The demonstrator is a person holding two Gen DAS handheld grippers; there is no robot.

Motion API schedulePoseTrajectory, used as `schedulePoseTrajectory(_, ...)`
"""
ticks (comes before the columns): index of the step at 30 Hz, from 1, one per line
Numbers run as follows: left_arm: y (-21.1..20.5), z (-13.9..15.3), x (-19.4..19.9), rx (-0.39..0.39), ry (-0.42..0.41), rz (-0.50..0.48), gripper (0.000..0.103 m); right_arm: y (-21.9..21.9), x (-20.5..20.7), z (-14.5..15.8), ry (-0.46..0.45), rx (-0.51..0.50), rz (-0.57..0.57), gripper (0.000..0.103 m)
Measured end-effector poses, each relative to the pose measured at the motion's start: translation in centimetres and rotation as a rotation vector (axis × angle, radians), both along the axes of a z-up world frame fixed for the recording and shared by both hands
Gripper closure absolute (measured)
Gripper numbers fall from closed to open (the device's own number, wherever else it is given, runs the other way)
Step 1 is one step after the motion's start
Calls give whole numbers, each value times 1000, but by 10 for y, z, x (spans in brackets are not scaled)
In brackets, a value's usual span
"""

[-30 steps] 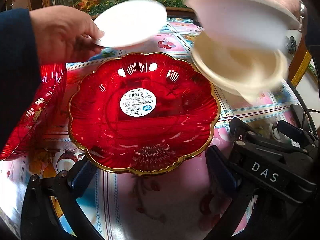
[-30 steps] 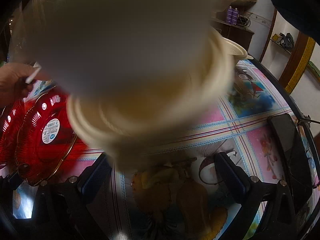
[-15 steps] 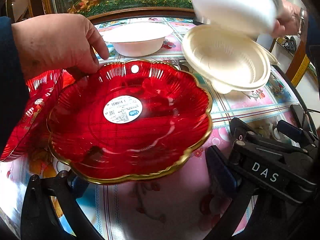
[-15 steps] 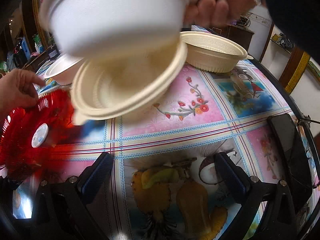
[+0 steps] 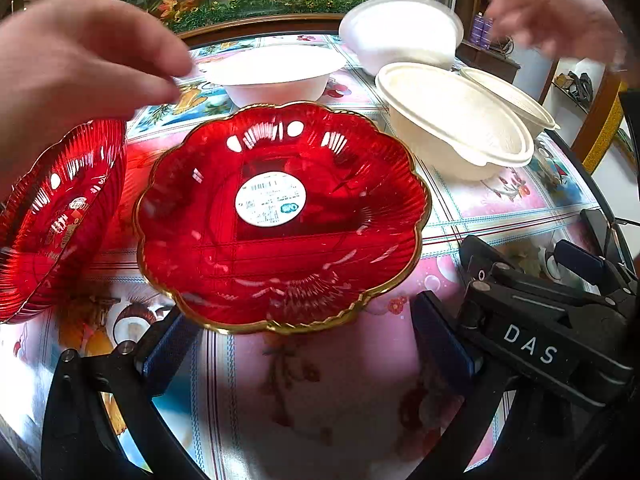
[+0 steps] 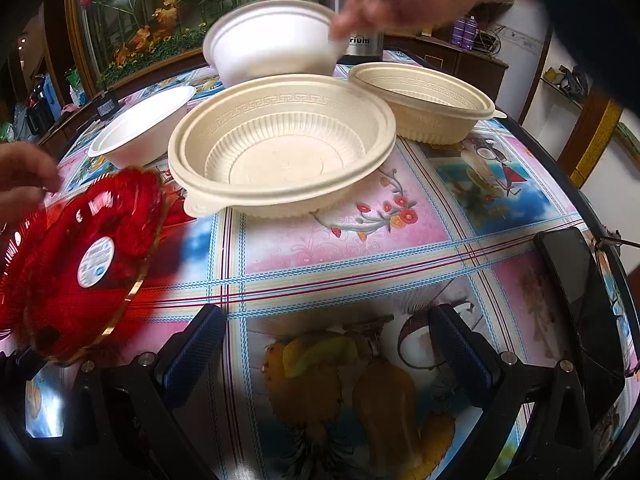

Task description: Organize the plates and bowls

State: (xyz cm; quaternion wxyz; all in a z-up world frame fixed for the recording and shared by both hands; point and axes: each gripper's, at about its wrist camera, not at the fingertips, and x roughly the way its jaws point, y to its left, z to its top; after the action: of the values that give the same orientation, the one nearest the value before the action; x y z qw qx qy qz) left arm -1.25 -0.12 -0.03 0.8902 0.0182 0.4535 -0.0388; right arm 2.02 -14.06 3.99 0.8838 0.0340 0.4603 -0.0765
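Since the earlier frames the red plate [image 5: 284, 216] has dropped flat onto the surface [image 5: 320, 380] and the cream bowl [image 6: 280, 144] and white bowl [image 6: 276, 40] have come down from the air. Furthest left, a second red plate [image 5: 60, 216] leans tilted; both bare hands hover above. Nothing looks stacked yet, so I judge the sorting barely begun. The left gripper [image 5: 304, 344] is spread wide and empty, the red plate just ahead between its fingers. The right gripper [image 6: 320, 352] is also wide and empty, the cream bowl ahead of it.
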Motion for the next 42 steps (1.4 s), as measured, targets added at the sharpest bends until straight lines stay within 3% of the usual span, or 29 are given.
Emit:
schedulePoseTrajectory(27, 0, 3, -7, 2, 17, -11, 0, 0, 0, 0, 1, -1, 3, 0)
schedulePoseTrajectory(31, 7, 4, -15, 8, 74, -68, 0, 1, -7, 1, 21, 8, 113, 0)
schedulePoseTrajectory(35, 14, 6, -37, 0, 79, -114, 0, -2, -18, 3, 57, 25, 246, 0)
schedulePoseTrajectory(39, 39, 24, -50, -85, 48, -94, 0, -7, -33, 14, 51, 171, 329, 2)
schedulePoseTrajectory(41, 54, 41, -58, -118, 12, -83, 0, -7, -40, 23, 40, 206, 365, 6)
schedulePoseTrajectory(42, 60, 48, -61, -118, -6, -74, 0, -2, -45, 32, 15, 206, 392, 13)
